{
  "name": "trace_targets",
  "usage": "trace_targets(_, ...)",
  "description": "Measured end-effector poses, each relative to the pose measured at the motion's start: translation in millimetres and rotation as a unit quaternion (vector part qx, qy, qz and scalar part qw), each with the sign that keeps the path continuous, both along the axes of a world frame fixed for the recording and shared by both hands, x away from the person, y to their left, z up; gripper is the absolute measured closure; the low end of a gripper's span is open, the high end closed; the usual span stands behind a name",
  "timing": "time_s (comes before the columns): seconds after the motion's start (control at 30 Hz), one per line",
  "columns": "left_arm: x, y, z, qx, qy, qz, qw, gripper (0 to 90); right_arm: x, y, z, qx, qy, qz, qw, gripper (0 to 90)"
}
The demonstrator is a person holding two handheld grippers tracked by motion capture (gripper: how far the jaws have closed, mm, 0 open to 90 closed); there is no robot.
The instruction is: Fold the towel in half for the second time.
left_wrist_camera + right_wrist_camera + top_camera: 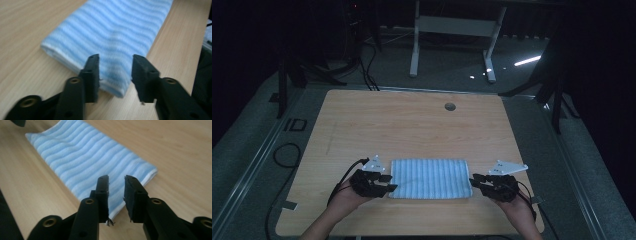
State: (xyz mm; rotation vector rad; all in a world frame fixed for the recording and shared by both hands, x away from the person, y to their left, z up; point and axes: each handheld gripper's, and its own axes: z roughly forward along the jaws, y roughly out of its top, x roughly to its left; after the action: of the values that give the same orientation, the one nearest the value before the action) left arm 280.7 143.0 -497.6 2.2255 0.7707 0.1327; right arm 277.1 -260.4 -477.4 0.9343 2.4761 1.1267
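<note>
Folded blue-striped towel (430, 178) lies flat on the wooden table (412, 125), near its 6 o'clock edge. Left gripper (388, 183) at the towel's 9 o'clock end, right gripper (473, 182) at its 3 o'clock end; both jaws spread, straddling near corners, nothing pinched.
</note>
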Motion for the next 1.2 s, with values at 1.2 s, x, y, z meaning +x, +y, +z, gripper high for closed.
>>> trace_targets(1.2,22.8,-25.8,-39.5,0.047,0.031,0.003,0.9984,67.4,39.1,42.9,-55.8,-0.074,0.046,0.014,0.9961,87.6)
